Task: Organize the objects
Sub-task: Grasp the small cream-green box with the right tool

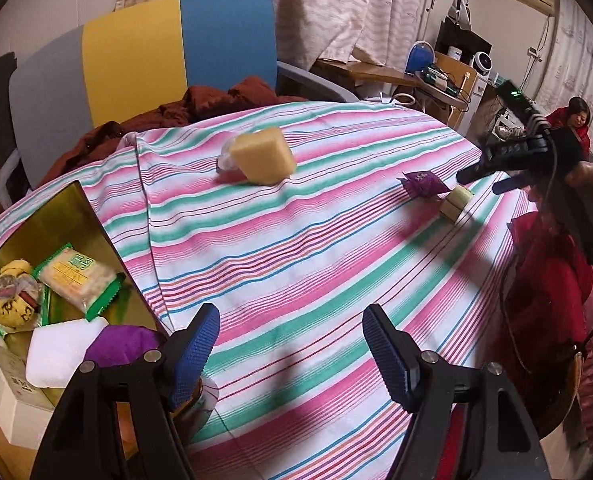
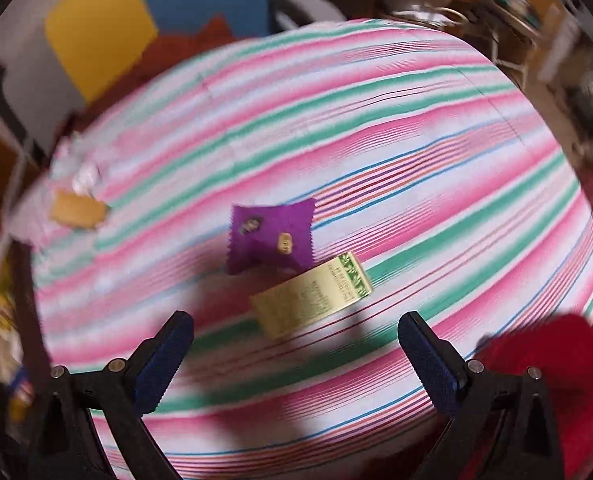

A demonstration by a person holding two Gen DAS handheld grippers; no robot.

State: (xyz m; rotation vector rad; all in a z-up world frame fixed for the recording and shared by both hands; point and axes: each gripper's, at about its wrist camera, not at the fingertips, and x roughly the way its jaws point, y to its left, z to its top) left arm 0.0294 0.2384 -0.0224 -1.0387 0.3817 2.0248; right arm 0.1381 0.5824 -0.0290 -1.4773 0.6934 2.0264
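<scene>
Right gripper (image 2: 296, 356) wide open, empty, above small gold box (image 2: 310, 296) touching purple sachet (image 2: 272, 240) on striped cloth (image 2: 436, 184). Left gripper (image 1: 292, 352) open, empty, beside gold tin (image 1: 72, 216) holding snacks. Risk: pads catch sachet too, or nudge box away.

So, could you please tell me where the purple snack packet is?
The purple snack packet lies on the striped tablecloth ahead of the open right gripper, touching the gold rectangular box.
</scene>
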